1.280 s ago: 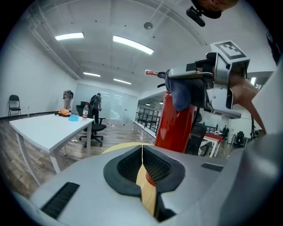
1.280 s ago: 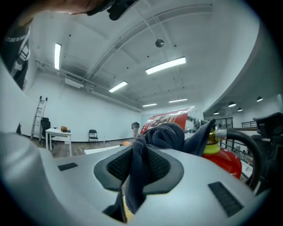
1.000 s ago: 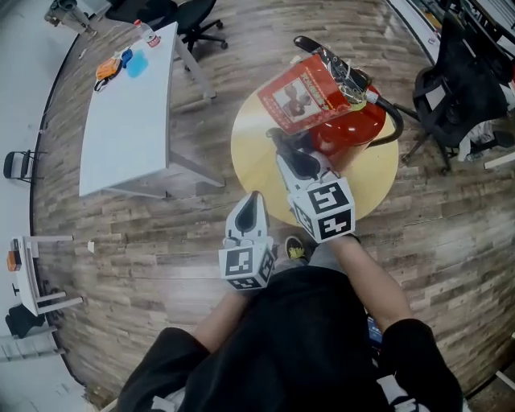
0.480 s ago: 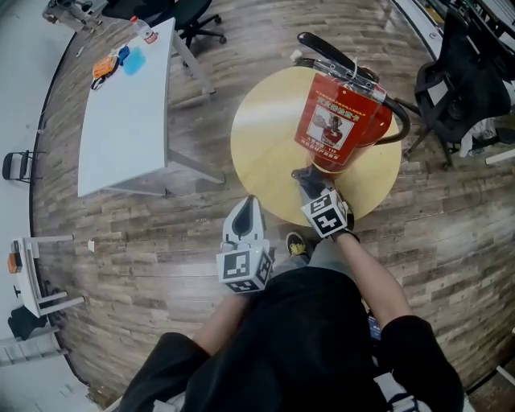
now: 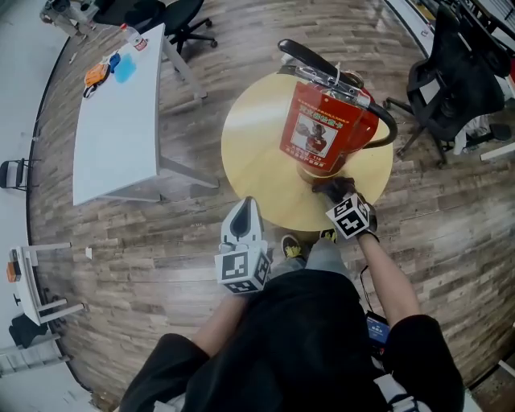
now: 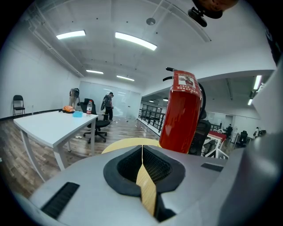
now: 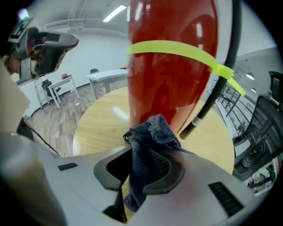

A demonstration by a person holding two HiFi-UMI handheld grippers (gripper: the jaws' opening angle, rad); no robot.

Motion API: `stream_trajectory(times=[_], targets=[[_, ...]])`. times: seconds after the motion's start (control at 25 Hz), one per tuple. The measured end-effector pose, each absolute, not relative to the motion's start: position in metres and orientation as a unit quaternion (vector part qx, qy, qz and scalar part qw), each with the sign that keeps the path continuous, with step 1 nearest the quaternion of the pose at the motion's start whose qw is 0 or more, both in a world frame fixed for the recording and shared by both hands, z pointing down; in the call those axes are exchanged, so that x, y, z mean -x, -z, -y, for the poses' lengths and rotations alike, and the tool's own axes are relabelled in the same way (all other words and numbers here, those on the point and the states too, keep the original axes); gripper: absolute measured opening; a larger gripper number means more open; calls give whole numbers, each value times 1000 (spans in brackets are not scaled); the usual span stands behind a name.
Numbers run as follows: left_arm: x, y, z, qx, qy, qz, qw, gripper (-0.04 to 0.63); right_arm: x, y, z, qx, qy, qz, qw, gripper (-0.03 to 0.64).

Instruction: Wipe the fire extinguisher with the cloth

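Observation:
A red fire extinguisher [image 5: 328,129] with a picture label and a black handle stands upright on the round yellow table [image 5: 253,157]. Low at its base, on the near right side, my right gripper [image 5: 333,188] is shut on a dark blue cloth [image 5: 325,184]. In the right gripper view the bunched cloth [image 7: 149,140] lies against the foot of the red cylinder [image 7: 172,79], under a yellow-green strap [image 7: 177,47] and beside a black hose [image 7: 223,79]. My left gripper [image 5: 246,212] hangs shut and empty off the table's near edge; its view shows the extinguisher [image 6: 180,115] ahead.
A long white table [image 5: 113,121] with an orange thing, a blue thing and a bottle stands at the left. A black office chair [image 5: 441,84] is close to the round table's right, another chair [image 5: 173,16] at the top. Wooden floor all round. Two people [image 6: 107,105] stand far off.
The extinguisher has gone from tilted to upright. My right gripper with the cloth has dropped from high on the body to the base and moved to its right. The left gripper has barely moved.

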State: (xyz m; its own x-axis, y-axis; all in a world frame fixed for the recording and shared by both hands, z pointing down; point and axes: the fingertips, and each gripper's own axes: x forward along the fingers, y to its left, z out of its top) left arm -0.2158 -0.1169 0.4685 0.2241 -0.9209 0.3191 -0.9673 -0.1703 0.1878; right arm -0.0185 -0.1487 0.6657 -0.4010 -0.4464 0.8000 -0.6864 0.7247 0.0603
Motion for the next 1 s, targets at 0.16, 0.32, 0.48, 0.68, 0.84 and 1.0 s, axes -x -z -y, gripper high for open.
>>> stream_trajectory(times=[0.16,0.32,0.48,0.68,0.84,1.0], targets=[[199,-469,124,-764,-74,616,178,24,-35,-649,188,-425,-159,815,361,78],[172,-467,139,-761,-84,618,178,25,-48,-614,230,-396,-110,863,296,78],[153,-454,149,-752,-85,632,167,25,-54,-589,235,-303,-67,909,280,80],[143,-450,156,-737,-89,649,164,25,-80,-519,252,-285,-87,945,133,78],[134,-446,161,-734,-91,655,158,25,-69,-405,254,-190,-57,980,-10,78],[128,-443,165,-730,-92,660,151,23,-64,-279,251,-99,-48,978,-176,78]])
